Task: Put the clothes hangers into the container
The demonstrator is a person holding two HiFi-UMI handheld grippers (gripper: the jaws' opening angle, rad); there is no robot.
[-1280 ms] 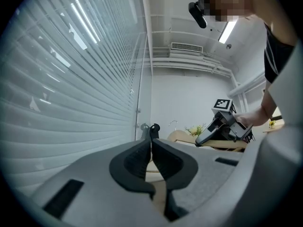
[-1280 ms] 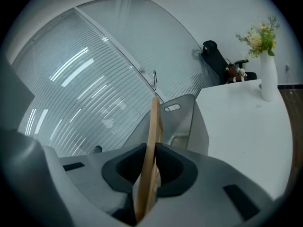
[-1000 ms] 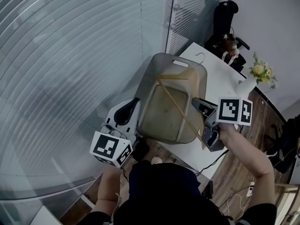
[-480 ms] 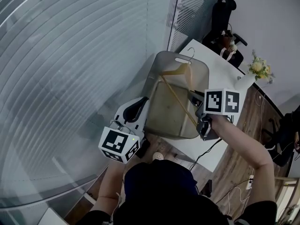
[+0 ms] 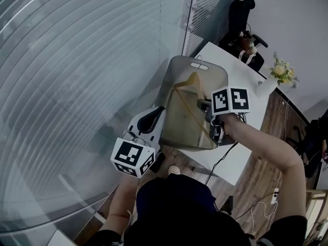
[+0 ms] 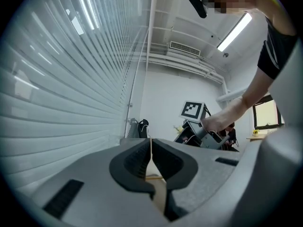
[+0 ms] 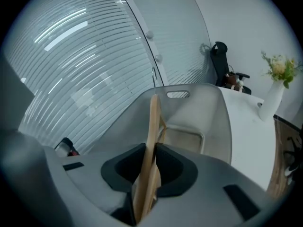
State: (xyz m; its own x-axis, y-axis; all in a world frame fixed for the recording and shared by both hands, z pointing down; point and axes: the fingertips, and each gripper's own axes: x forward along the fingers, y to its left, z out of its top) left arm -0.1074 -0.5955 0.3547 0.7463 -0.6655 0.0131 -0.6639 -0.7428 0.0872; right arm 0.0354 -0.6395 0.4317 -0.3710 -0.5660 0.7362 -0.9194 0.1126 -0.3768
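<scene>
Pinching the wooden hanger edge-on, the right tool held it reaching ahead into the grey container, whose rim the left tool clamped; it seemed best lowered flat before release.

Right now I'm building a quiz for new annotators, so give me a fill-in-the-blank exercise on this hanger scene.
The right gripper has its tongs on a wooden ____.
The left gripper has its tongs clamped on the rim of the grey plastic ____.
The white vase of flowers stands on the white ____.
Missing words: hanger; container; table.
Note: the right tongs have just been opening slightly, with the hanger between them.
</scene>
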